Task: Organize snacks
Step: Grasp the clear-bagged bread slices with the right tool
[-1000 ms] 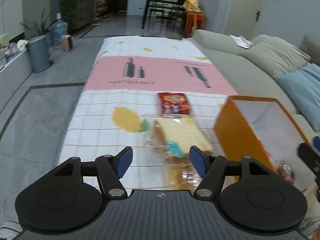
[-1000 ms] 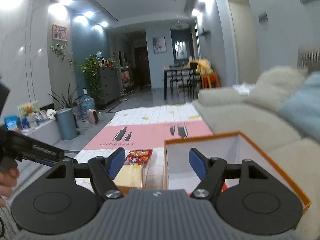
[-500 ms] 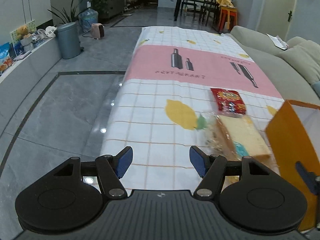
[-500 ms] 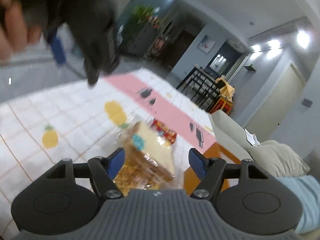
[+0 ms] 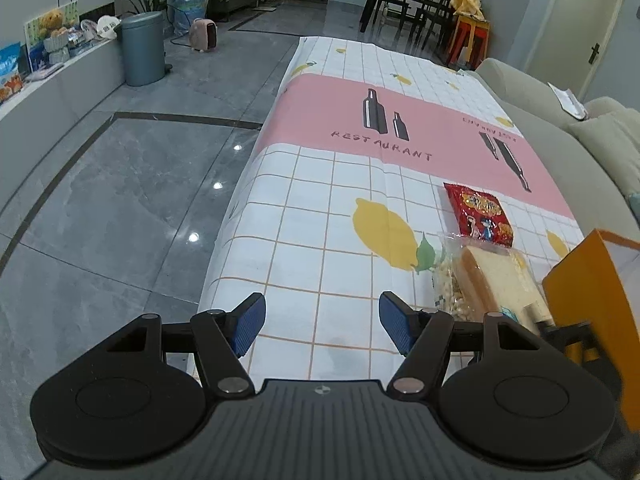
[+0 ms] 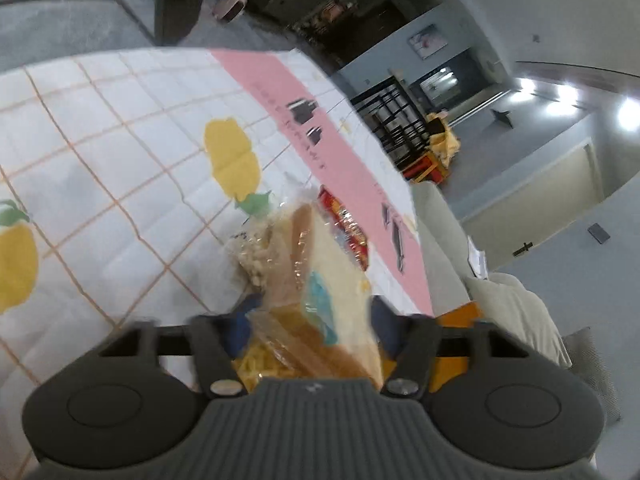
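We are closing our right gripper on the bagged bread: its jaws have just been drawing together, and in the right wrist view the blue pads are sitting against both sides of the clear bag, with the loaf standing on edge between them. The picture is blurred, yet the bag is filling the gap from pad to pad, so we are reading this as a grip. The gripper is rolled well over to one side, so the table and room are appearing tilted in its view.

Our left gripper is hanging with its jaws wide apart and nothing between them; only the checked tablecloth is showing through the gap. It is pointing down over the near edge of the table, to the left of the snacks.

In the left wrist view the bagged bread is lying at the right side of the cloth, with a bag of small pale snacks tucked against its left flank. Just beyond them the red snack packet is lying flat on the cloth, touching or nearly touching the far end of the bread bag. A printed lemon is showing to the left of the bread.

The orange box is standing open just to the right of the bread, its white inside facing upward. Past the table we are seeing the grey sofa, a round bin on the tiled floor, and dark dining chairs at the far end.
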A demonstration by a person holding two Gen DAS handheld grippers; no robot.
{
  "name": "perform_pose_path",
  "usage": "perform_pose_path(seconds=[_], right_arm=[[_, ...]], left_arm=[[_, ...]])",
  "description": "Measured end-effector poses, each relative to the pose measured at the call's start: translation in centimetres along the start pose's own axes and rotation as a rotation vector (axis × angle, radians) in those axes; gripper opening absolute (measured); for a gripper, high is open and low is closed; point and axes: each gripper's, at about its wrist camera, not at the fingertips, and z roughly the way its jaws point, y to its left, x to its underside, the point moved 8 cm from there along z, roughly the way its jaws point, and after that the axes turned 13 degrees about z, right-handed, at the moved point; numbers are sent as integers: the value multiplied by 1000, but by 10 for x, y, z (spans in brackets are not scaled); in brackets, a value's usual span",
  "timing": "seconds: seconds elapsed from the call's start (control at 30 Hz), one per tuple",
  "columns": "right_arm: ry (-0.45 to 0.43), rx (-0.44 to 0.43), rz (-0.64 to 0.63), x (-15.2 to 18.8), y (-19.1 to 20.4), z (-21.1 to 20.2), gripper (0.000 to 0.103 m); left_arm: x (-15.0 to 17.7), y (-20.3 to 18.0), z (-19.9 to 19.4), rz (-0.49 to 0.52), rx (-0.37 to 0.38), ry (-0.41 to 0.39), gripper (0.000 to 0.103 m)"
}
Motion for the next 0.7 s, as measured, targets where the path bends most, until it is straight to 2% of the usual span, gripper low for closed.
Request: perform_pose_path(seconds=[0.07,0.2,0.3,0.37,0.43,0.57,0.7], right_arm=[[0,-3,-1,2,0,3,37],[-59,-1,51,3,-10,-8,30],[-119,-6,155,1,-32,-22,26],[-123,-56,283,-1,-55,-30,25],[-91,-130,430,-1,-83,-36,25],[32,-278,783,12,-139,-44,24],[143,-419,1008,31,-169,-63,24]], left_arm=[[1,2,3,-16,12,10,77],[1,2,2,-17,19,21,77],[-3,-1,-4,-10,25,-7,77],[-4,-3,-6,-14,34,-12,77],[-3,-5,-5,-16,50,-5,77],[-1,-11,-4,-8,77,7,77],[0,-12,-3,-32,104,20,77]])
